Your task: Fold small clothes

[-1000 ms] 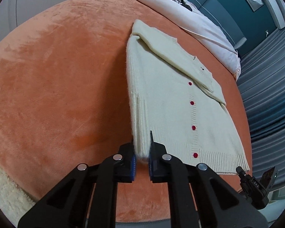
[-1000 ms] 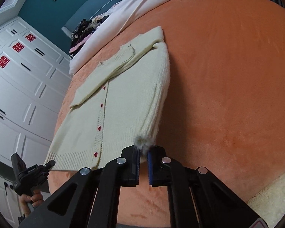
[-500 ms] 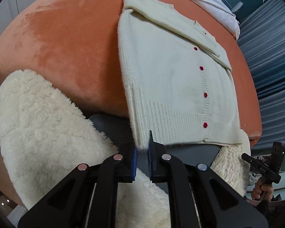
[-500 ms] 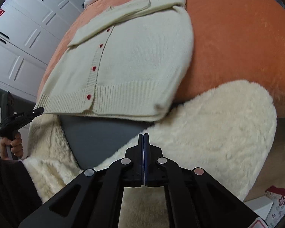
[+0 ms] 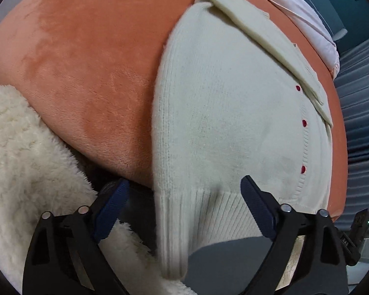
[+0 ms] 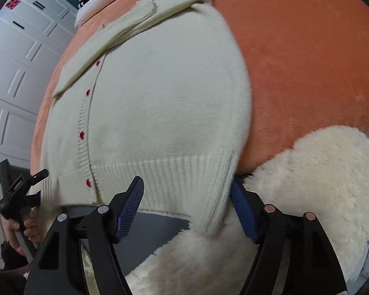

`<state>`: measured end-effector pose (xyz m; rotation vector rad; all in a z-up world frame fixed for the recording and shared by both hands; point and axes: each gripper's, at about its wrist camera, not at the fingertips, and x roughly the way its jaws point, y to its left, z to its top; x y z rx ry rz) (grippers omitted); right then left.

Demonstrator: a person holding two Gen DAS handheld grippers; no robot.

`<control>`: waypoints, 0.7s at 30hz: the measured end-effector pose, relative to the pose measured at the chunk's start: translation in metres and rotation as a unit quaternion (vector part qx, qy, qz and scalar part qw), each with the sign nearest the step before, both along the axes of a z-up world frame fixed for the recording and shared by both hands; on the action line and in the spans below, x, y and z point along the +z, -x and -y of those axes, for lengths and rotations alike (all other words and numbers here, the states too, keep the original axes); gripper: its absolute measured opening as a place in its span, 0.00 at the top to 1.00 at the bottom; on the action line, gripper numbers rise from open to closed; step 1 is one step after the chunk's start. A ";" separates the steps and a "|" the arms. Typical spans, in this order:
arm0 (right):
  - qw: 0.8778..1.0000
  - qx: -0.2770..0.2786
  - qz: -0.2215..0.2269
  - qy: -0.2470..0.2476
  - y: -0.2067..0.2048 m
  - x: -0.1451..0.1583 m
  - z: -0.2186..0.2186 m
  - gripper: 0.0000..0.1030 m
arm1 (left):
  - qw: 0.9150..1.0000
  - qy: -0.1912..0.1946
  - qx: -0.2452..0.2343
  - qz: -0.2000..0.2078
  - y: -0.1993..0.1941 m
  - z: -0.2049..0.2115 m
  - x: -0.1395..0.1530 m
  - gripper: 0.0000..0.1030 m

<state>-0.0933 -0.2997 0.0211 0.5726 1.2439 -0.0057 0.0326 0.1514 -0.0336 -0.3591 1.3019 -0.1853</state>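
Cream cardigan lies flat on the orange bed, both grippers letting go at its hem.

The cardigan (image 5: 223, 123), red buttons (image 5: 304, 123) done up and one sleeve folded across the top, has its ribbed hem hanging over the bed (image 5: 86, 61) edge above a fluffy white rug (image 5: 24, 159). The left gripper (image 5: 184, 211) and right gripper (image 6: 187, 206) each straddle a hem corner, fingers spreading, pads off the knit.
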 end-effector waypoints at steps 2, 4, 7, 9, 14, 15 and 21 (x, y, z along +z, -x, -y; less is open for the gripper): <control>1.000 0.010 -0.004 -0.015 -0.005 -0.005 -0.009 0.90 | 1.000 0.019 -0.011 -0.022 -0.002 0.006 -0.008 0.51; 0.999 0.014 -0.001 -0.028 -0.005 -0.004 -0.011 0.90 | 0.999 0.036 -0.014 -0.021 0.004 0.007 -0.005 0.79; 0.999 0.035 0.027 -0.018 0.010 0.018 -0.017 0.92 | 0.998 0.044 -0.042 0.012 0.020 0.001 0.018 0.93; 0.999 0.044 0.026 -0.003 0.025 0.027 -0.015 0.92 | 0.997 0.042 -0.056 0.019 0.034 -0.003 0.033 0.93; 0.999 0.043 -0.011 -0.004 0.072 0.032 0.007 0.93 | 0.996 0.035 -0.083 -0.015 0.062 -0.015 0.047 0.93; 0.999 0.042 -0.015 -0.016 0.080 0.035 0.009 0.93 | 0.995 0.037 -0.087 -0.022 0.069 -0.019 0.050 0.93; 0.995 0.054 0.061 -0.061 0.076 0.097 0.015 0.93 | 0.992 0.072 -0.084 0.061 0.050 -0.019 0.120 0.93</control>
